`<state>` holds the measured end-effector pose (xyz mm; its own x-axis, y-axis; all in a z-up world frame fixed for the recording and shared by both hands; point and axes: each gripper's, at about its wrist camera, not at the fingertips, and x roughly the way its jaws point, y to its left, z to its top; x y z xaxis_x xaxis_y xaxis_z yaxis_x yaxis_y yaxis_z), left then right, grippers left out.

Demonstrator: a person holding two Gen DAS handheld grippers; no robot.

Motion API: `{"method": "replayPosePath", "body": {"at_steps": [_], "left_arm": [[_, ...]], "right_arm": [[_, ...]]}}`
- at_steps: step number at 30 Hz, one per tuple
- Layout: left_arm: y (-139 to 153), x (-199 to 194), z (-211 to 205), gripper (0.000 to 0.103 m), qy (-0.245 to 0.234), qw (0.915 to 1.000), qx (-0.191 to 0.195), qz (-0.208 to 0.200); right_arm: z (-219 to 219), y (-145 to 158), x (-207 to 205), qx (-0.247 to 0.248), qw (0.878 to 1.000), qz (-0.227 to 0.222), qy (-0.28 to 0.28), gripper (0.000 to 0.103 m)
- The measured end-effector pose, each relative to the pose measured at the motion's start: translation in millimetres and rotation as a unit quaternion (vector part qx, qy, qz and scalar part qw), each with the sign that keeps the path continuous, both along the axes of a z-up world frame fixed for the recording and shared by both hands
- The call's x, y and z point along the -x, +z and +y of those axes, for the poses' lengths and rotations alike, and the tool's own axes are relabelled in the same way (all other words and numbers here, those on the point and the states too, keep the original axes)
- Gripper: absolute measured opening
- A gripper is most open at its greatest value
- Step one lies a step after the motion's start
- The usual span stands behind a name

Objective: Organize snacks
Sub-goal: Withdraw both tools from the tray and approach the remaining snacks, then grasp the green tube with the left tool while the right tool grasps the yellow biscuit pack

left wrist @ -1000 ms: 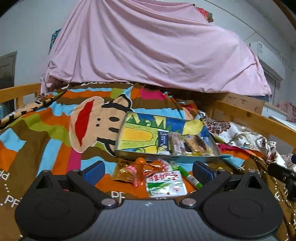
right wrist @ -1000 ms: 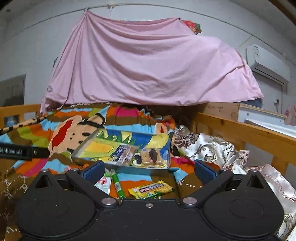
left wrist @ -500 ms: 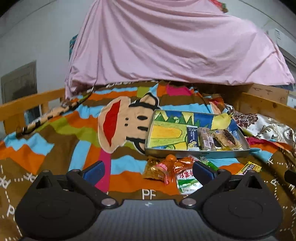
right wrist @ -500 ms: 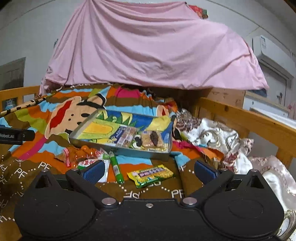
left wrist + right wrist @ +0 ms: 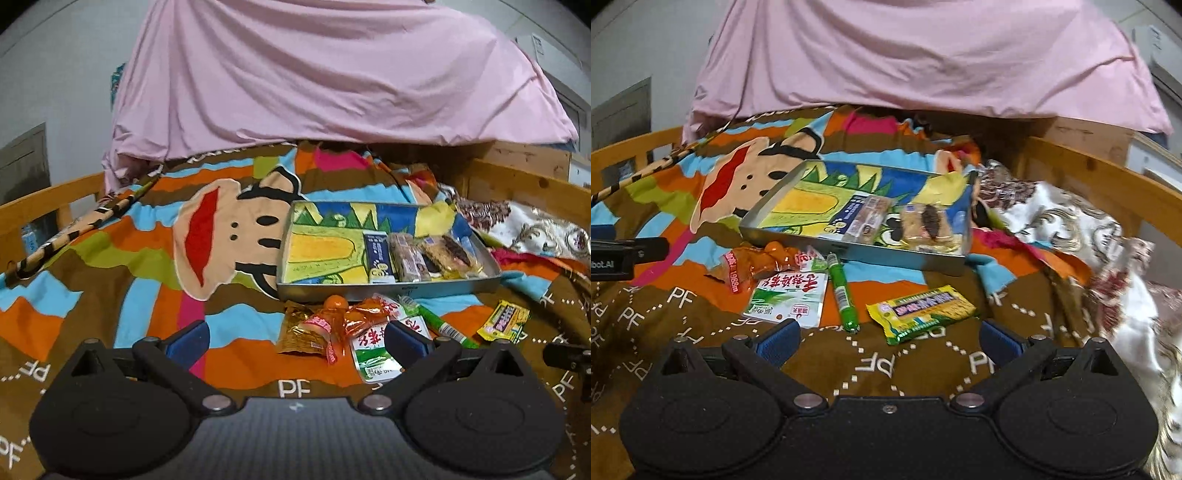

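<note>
A metal tray (image 5: pixel 391 288) (image 5: pixel 849 251) with a cartoon picture lies on the bed and holds several wrapped snacks (image 5: pixel 410 256) (image 5: pixel 923 221) at its right end. In front of it lie orange packets (image 5: pixel 325 325) (image 5: pixel 753 264), a white-green packet (image 5: pixel 373 360) (image 5: pixel 788 295), a green stick (image 5: pixel 443 326) (image 5: pixel 840 288) and a yellow-green bar (image 5: pixel 504 319) (image 5: pixel 921 312). My left gripper (image 5: pixel 295 341) is open and empty, low in front of the orange packets. My right gripper (image 5: pixel 886 339) is open and empty, just before the green stick and yellow bar.
A colourful monkey blanket (image 5: pixel 184 229) covers the bed. Wooden rails (image 5: pixel 44 206) (image 5: pixel 1100 177) run along both sides. A pink sheet (image 5: pixel 332 74) hangs behind. A floral quilt (image 5: pixel 1071 229) is bunched at the right. The left gripper's tip (image 5: pixel 624 254) shows at the left edge.
Both grippers have tilted down and moved nearer the loose snacks; the left has shifted left. Both stay open and empty. No snack has moved.
</note>
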<state>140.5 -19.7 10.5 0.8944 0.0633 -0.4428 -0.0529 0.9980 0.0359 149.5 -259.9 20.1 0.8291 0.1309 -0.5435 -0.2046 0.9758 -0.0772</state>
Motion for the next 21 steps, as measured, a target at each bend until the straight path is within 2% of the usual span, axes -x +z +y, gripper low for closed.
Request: {"method": "replayPosePath", "body": {"at_steps": [3,8,11,15,19,21], "left_arm": [[-5,-13,-4,0.103,-0.018,0.9997,0.008,0.012],[-13,-37,-15,0.103,-0.050,0.9981,0.010,0.035],[-16,-52,-23,0.103,-0.082,0.9951,0.031,0.046],[-16,-78,-36,0.103,-0.125,0.9862,0.083,0.071],[-21,-104,-49,0.103,-0.160,0.9698,0.147,0.111],[-24,-112,-54,0.103,-0.161,0.9653,0.169,0.116]], "right_arm": [[2,-6,-11,0.007,1.000,0.005,0.007,0.103],[-3,-18,-34,0.002,1.000,0.024,-0.011,0.102],[-7,-24,-49,0.006,0.999,0.024,-0.034,0.102],[-20,-33,-78,-0.020,0.996,0.038,-0.074,0.102],[-25,-45,-97,-0.037,0.994,0.049,-0.095,0.102],[-22,-51,-103,-0.031,0.994,0.050,-0.096,0.102]]}}
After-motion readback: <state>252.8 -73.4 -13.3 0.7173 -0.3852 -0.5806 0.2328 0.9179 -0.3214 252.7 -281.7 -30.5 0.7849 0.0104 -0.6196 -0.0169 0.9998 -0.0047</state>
